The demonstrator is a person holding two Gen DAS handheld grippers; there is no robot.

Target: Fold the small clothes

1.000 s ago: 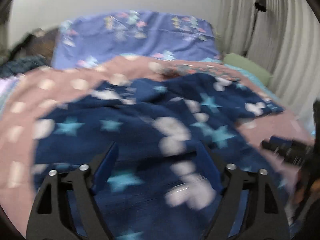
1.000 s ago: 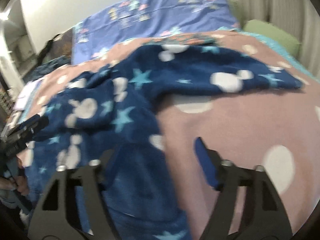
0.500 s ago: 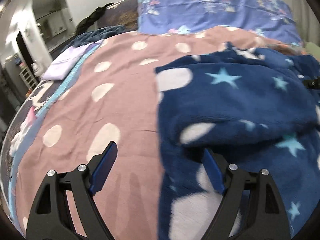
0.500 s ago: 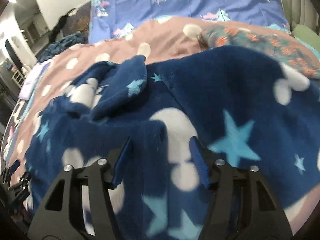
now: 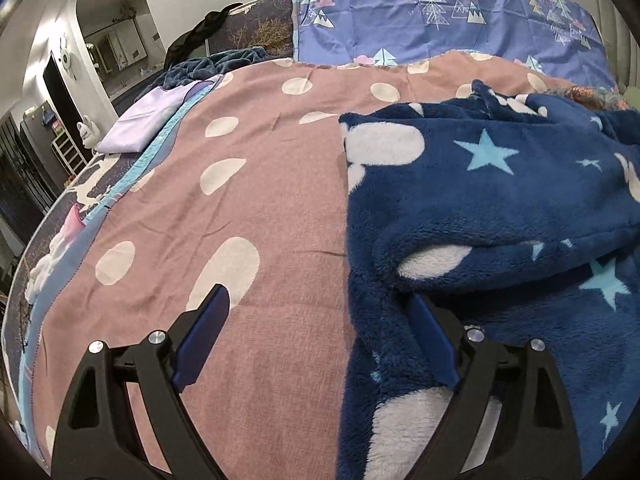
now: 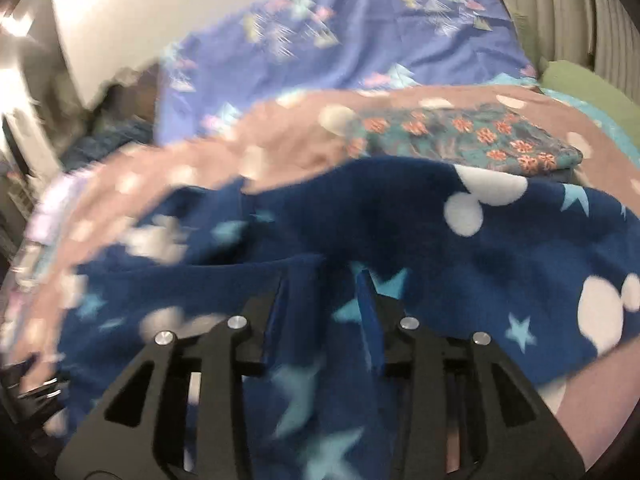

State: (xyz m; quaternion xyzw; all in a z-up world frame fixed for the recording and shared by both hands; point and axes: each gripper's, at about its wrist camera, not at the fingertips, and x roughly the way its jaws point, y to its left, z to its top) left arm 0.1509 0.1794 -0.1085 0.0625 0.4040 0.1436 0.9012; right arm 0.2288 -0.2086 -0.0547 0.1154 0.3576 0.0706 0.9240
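A navy fleece garment (image 5: 500, 200) with light blue stars and white blobs lies rumpled on a pink polka-dot bedspread (image 5: 240, 208). My left gripper (image 5: 320, 320) is open, low over the garment's left edge; its right finger touches the fleece, its left finger is over the bedspread. In the right wrist view the same garment (image 6: 460, 248) fills the foreground. My right gripper (image 6: 322, 300) has its jaws narrowed around a fold of the fleece; the view is blurred.
A folded teal floral cloth (image 6: 472, 140) lies behind the garment. A blue tree-print pillow (image 5: 440, 12) is at the headboard. A folded lilac cloth (image 5: 144, 120) sits at the bed's left edge. A green cushion (image 6: 584, 84) and curtains are at the right.
My right gripper's jaws have closed in on the fleece and the garment has shifted. My left gripper swung from over the garment to its left edge and has settled there, still open.
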